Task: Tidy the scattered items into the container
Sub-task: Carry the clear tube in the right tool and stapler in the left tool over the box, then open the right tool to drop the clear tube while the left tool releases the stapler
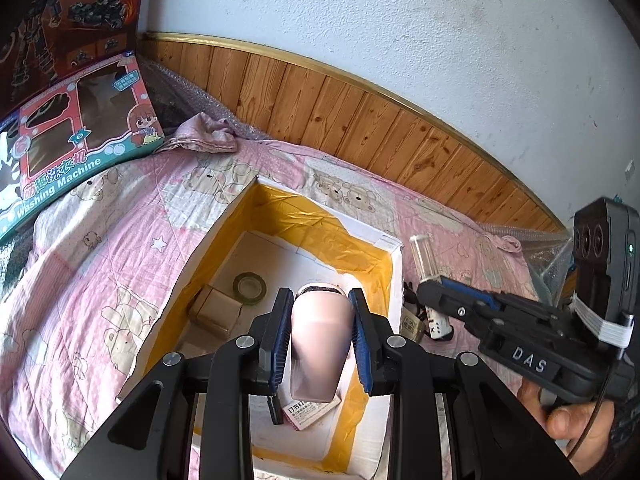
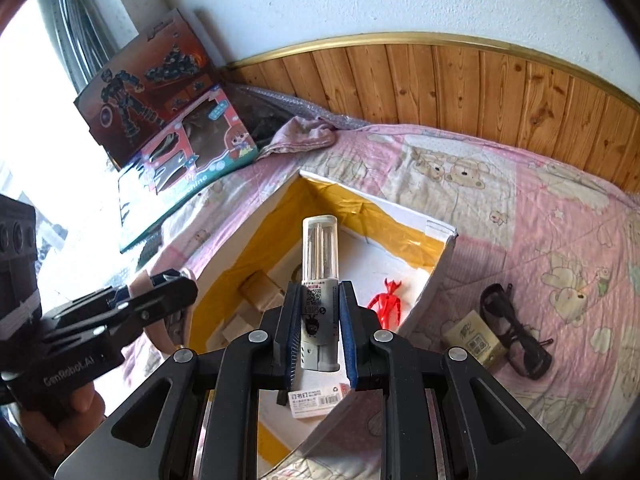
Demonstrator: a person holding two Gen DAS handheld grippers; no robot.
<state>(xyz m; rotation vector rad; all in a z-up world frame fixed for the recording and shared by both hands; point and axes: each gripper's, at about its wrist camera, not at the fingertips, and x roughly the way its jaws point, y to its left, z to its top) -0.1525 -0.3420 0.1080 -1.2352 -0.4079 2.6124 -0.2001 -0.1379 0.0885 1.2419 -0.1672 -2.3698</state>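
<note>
- Holding two loads over the white cardboard box lined with yellow tape: my left gripper is clamping a pale pink smooth cup, and my right gripper is clamping a clear-topped grey plastic tube with a printed label.
- Judging the step: I am bringing both down inside the walls before letting go, cup first; dropping from this height risks a bounce or roll, and the tube should be landing clear of the red figure.
- Counting inside the box: one dark roll of tape, two small brown cardboard cartons, one white staples packet with pink print, one red plastic figure.
- Counting on the pink bear-print quilt, just beside the box: one pair of black glasses, one small beige paper packet.
- Counting items in transit: two.
</note>
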